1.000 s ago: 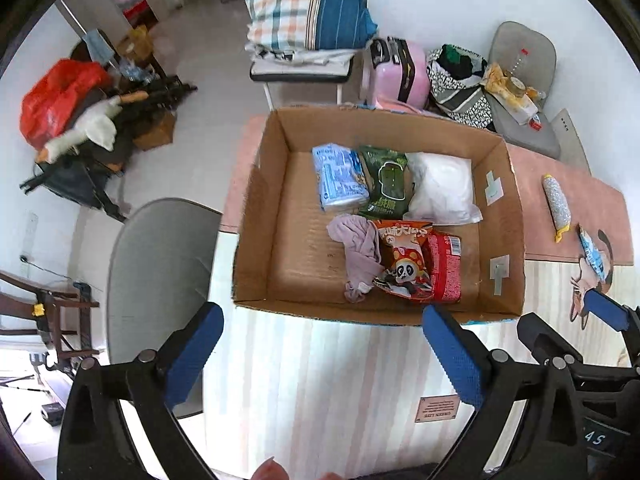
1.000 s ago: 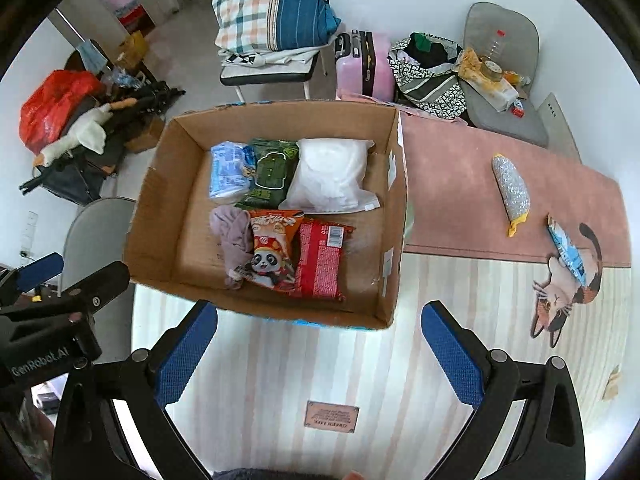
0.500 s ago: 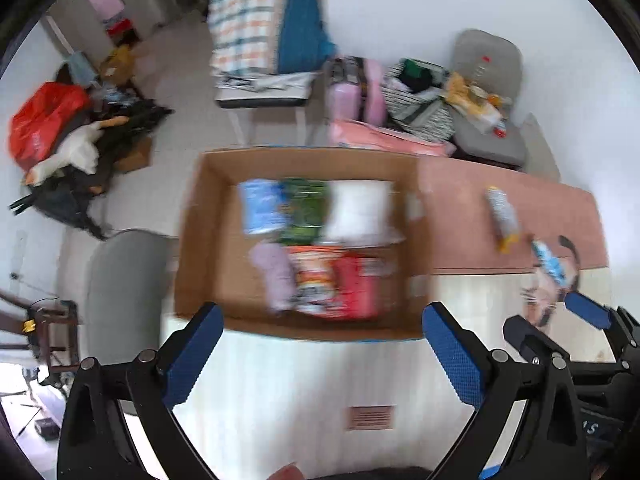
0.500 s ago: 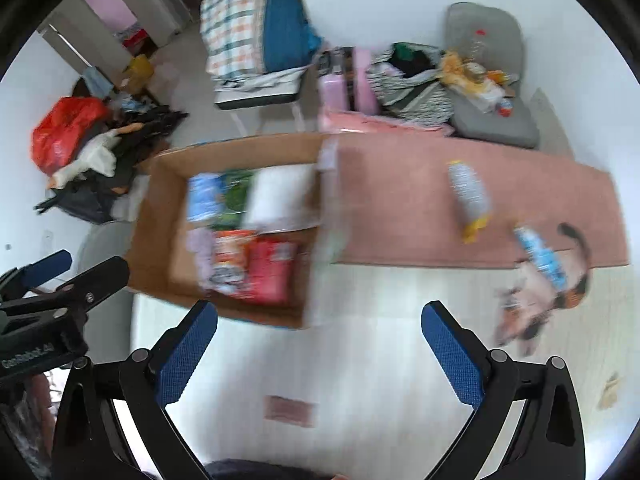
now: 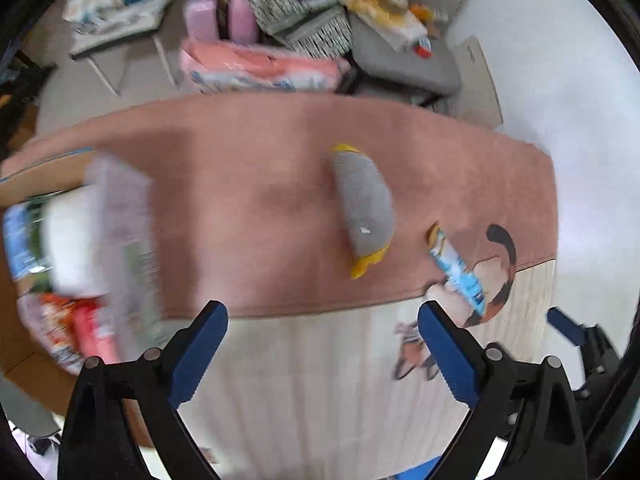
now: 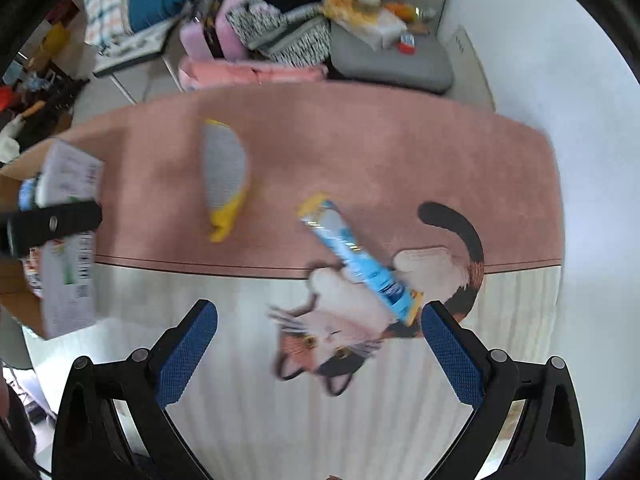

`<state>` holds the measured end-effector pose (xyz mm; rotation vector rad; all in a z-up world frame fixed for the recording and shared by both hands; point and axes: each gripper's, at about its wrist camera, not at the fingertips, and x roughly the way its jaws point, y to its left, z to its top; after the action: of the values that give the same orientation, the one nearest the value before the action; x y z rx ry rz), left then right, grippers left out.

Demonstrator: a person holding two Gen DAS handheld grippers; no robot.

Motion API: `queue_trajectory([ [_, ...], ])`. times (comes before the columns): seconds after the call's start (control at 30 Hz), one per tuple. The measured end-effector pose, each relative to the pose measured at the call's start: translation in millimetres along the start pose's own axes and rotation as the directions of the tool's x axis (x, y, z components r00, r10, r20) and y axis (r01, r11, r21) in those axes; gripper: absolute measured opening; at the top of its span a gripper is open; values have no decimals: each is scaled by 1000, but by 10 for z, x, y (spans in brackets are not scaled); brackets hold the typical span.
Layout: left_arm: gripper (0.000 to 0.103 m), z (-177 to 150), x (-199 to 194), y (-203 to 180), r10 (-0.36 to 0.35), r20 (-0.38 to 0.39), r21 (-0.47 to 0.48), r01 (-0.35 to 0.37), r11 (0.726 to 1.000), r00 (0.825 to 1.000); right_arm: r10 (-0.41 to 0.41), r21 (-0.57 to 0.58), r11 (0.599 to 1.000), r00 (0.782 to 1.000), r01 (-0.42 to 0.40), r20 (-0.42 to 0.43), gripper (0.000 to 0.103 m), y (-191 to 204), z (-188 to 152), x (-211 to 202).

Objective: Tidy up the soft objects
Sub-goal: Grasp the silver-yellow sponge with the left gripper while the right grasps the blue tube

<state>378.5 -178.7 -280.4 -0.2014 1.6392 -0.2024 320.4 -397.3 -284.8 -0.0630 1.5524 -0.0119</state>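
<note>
You have swung both views to the right since a second ago: the cardboard box [image 5: 24, 360] that sat in the middle then now lies at the far left edge, blurred, with the red snack packs [image 5: 86, 332] only partly in sight inside it. Your left tongs [image 5: 322, 350] are spread wide with nothing between the blue pads [image 5: 198, 354], hanging above the striped part of the bench [image 5: 304, 380]. Ahead of them, on the pink mat [image 5: 248, 184], lies the grey and yellow soft toy [image 5: 364, 204], apart from everything, with bare mat between it and the box. Just right of it lies the blue packet [image 6: 358, 262], slanted across the mat's near edge and onto the printed cat [image 6: 352, 320]. Your right tongs [image 6: 320, 354] are also spread and hold nothing; the packet's lower end sits close to their right pad [image 6: 450, 356], though touching or not you cannot tell. Beyond the mat's far edge stand the pink bundle [image 6: 252, 72] and a grey chair [image 6: 392, 60] heaped with things; to the right the bench ends against a white wall.
</note>
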Motion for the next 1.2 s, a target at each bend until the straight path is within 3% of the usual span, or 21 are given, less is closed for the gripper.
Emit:
queue_trajectory([
  [0.17, 88, 435, 617, -161, -48, -133, -57, 41, 998, 990, 6, 3, 1000, 995, -6, -99, 103, -329, 244, 620],
  [0.3, 81, 615, 962, -222, -49, -196, -92, 32, 995, 979, 30, 11, 1000, 987, -28, -157, 103, -477, 322, 990],
  [0.47, 81, 725, 1225, -351, 19, -232, -49, -31, 998, 972, 61, 12, 998, 981, -59, -187, 103, -595, 402, 1264],
  [0.57, 70, 754, 1372, -395, 31, -260, -45, -45, 998, 965, 76, 2, 997, 975, -77, -208, 103, -634, 440, 1392],
  [0.73, 68, 787, 1442, -510, 74, -264, -7, -78, 997, 962, 59, -36, 997, 963, -71, -262, 103, -646, 450, 1571],
  [0.8, 50, 802, 1453, -590, 126, -264, 32, -122, 992, 956, 41, -47, 997, 960, -56, -278, 103, -656, 440, 1647],
  [0.87, 47, 810, 1440, -655, 144, -245, 69, -131, 989, 959, 43, -47, 997, 955, -60, -293, 100, -667, 424, 1709],
  [1.07, 44, 720, 1430, -665, 166, -233, 90, -149, 985, 958, 23, -58, 997, 953, -42, -303, 69, -592, 381, 1750],
  [1.2, 43, 602, 1389, -676, 181, -215, 113, -160, 981, 960, 56, 4, 998, 950, -58, -307, 21, -563, 346, 1672],
])
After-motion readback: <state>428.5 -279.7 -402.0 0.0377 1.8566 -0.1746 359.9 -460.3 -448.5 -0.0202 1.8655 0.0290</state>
